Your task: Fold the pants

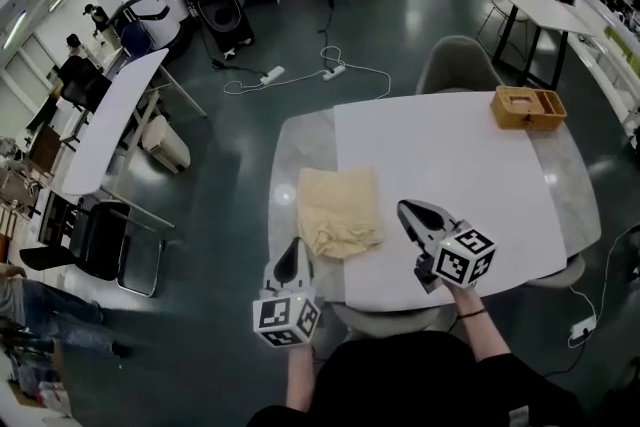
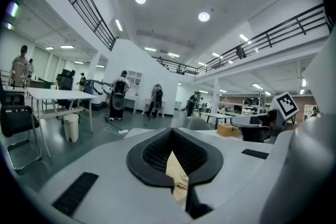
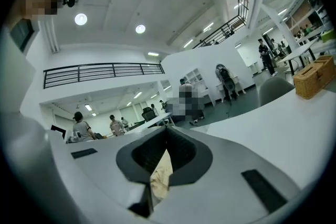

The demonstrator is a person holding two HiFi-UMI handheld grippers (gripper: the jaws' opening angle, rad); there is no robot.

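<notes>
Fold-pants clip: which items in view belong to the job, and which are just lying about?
Job: yellow pants, folded on the white table; left gripper; right gripper.
Lying about: wicker basket at the table's far corner; grey chair; power strips on the floor.

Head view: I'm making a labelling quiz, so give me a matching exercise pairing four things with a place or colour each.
Things:
1. pants
2. basket
3. far chair
4. power strip

Descriptions:
A. white, on the floor beyond the table
B. pale yellow, folded, on the table's left part
C. tan, at the table's far right corner
D. grey, unoccupied

Pairs: 1-B; 2-C; 3-D; 4-A
</notes>
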